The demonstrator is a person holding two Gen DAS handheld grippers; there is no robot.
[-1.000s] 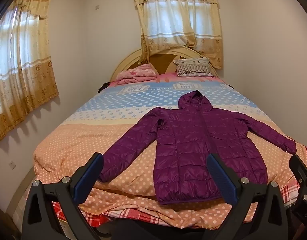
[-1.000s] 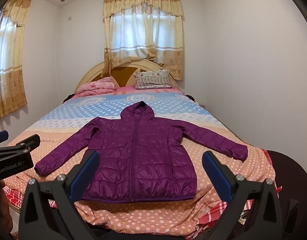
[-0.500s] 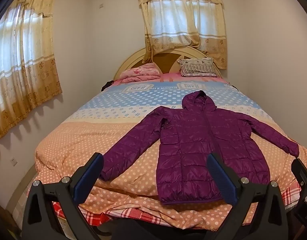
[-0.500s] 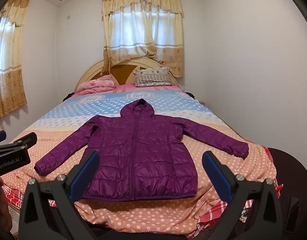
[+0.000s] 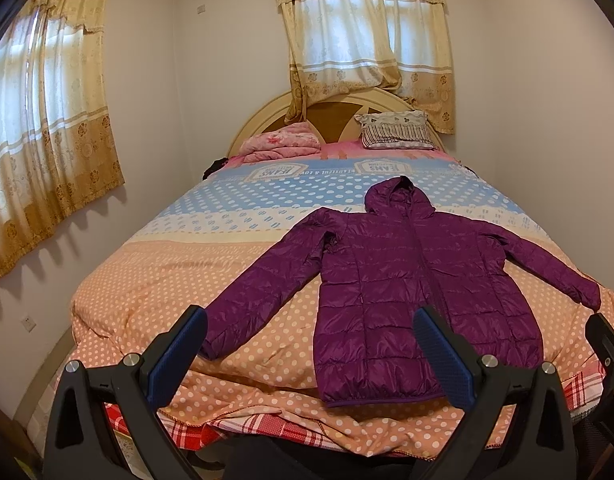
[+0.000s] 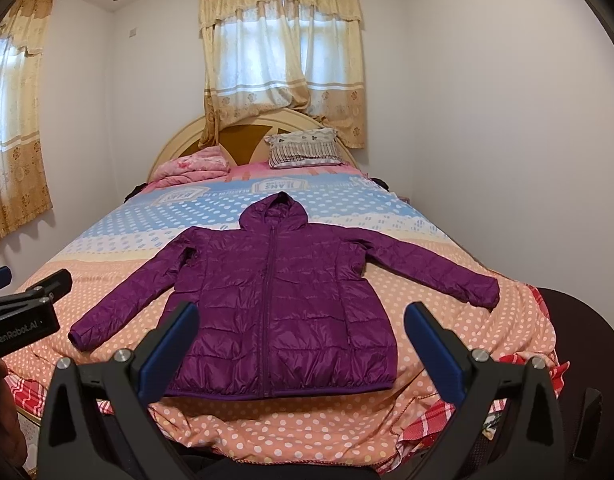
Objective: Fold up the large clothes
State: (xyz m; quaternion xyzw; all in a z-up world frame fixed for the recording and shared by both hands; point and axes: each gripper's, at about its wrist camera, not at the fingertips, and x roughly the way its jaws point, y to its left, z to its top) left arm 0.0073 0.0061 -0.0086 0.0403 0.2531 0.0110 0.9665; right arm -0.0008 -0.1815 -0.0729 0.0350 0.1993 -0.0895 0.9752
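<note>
A purple hooded puffer jacket [image 5: 411, 292] [image 6: 279, 308] lies flat and zipped on the dotted bedspread [image 5: 179, 280] [image 6: 507, 344], hood toward the headboard, both sleeves spread outward. My left gripper [image 5: 311, 356] hovers open at the foot of the bed, near the jacket's left cuff and hem, with nothing between its fingers. The right gripper [image 6: 299, 348] is open too, held above the jacket's hem and touching nothing. The left gripper's body also shows at the left edge of the right wrist view.
A folded pink blanket [image 5: 281, 146] and a striped pillow [image 5: 397, 130] rest by the headboard. Walls and curtained windows [image 5: 47, 120] close in on both sides of the bed. A dark round object [image 6: 587, 360] stands at the bed's right corner.
Both views have shifted a little: the jacket sits slightly further right in the left wrist view and slightly lower in the right one. Both grippers stay open; the jacket has not moved.
</note>
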